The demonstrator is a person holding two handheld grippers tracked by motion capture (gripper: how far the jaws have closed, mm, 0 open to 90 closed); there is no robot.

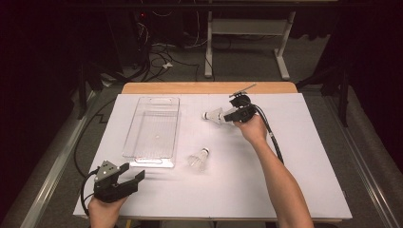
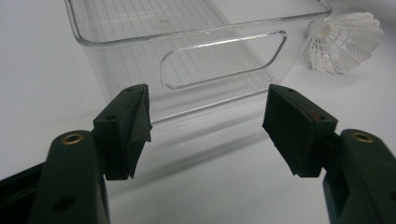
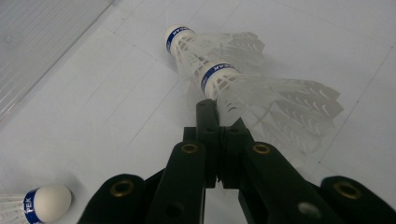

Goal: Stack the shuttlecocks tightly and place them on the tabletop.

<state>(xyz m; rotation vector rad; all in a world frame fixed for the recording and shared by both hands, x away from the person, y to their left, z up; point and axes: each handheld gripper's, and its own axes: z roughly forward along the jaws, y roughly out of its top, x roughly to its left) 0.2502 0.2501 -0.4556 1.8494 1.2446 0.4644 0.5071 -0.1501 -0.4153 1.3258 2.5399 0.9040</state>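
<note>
My right gripper (image 1: 228, 116) is at the far middle of the white table, shut on the feather skirt of a white shuttlecock (image 3: 219, 77) with a blue band; the same shuttlecock (image 1: 215, 115) points its cork left. Just beyond it lies a second shuttlecock (image 3: 180, 37); whether they touch I cannot tell. A third shuttlecock (image 1: 199, 160) lies on its side nearer the middle of the table, and its cork (image 3: 46, 203) shows at the lower left. My left gripper (image 1: 130, 179) rests at the front left, open with nothing between its fingers (image 2: 130, 126), facing the handle end of a clear plastic bin (image 2: 224, 60).
The clear bin (image 1: 154, 126) lies lengthwise on the left half of the table with nothing in it. The third shuttlecock (image 2: 345, 44) sits just right of the bin's near corner. Cables trail from both grippers. A table frame and wires stand beyond the far edge.
</note>
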